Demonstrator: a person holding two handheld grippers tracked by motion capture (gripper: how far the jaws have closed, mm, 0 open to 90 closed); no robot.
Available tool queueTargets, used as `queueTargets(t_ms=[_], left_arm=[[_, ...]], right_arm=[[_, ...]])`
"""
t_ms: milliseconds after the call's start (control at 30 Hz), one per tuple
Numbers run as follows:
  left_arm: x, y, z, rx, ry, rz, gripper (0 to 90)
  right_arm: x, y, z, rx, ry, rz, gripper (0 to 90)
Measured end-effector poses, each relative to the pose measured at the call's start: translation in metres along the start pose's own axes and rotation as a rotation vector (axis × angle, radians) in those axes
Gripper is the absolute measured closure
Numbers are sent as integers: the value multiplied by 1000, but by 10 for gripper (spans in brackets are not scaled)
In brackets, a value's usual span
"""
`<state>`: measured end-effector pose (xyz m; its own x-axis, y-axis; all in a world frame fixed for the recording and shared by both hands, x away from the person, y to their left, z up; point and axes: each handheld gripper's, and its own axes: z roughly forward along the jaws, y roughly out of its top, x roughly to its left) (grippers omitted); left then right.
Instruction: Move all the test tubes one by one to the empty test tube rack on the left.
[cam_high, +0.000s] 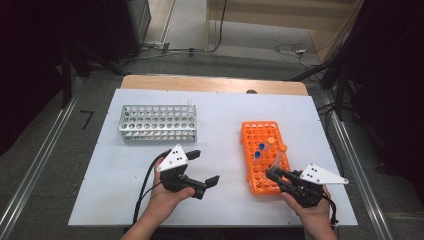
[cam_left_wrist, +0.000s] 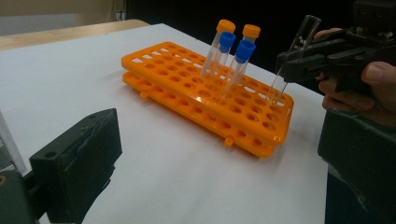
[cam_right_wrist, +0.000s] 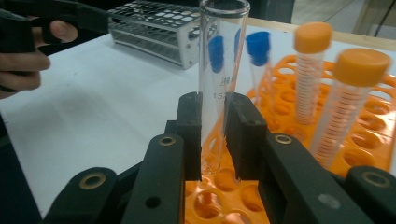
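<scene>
The right gripper (cam_right_wrist: 213, 135) is clamped on a clear glass tube (cam_right_wrist: 219, 70), both black jaws pressing its sides at about mid-height. The tube has no cap and stands upright. In the left gripper view its lower end (cam_left_wrist: 275, 95) is at a hole near the corner of the orange rack (cam_left_wrist: 187, 88); whether it is still seated there I cannot tell.

The orange rack lies flat on the white table (cam_high: 125, 170), on the right side. It holds four capped tubes: two with blue caps (cam_left_wrist: 236, 49) and two with orange caps (cam_left_wrist: 251, 31), grouped near the middle of the rack.

The left gripper (cam_high: 202, 167) is released, its jaws spread wide with nothing between them, resting low over the table left of the orange rack.

A metal rack (cam_high: 157, 121) stands well apart at the table's far left.
</scene>
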<state>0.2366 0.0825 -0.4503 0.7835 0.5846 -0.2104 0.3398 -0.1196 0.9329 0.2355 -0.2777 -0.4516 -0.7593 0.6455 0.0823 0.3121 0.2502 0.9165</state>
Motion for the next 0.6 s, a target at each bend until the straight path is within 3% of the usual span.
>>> queueTargets(t_ms=[400, 600], left_arm=[[-11, 3, 4, -7, -69, 6, 62], [-16, 3, 8, -13, -120, 6, 202]], right_arm=[[28, 3, 23, 33, 92, -33, 739], [37, 2, 32, 50, 116, -42, 739]])
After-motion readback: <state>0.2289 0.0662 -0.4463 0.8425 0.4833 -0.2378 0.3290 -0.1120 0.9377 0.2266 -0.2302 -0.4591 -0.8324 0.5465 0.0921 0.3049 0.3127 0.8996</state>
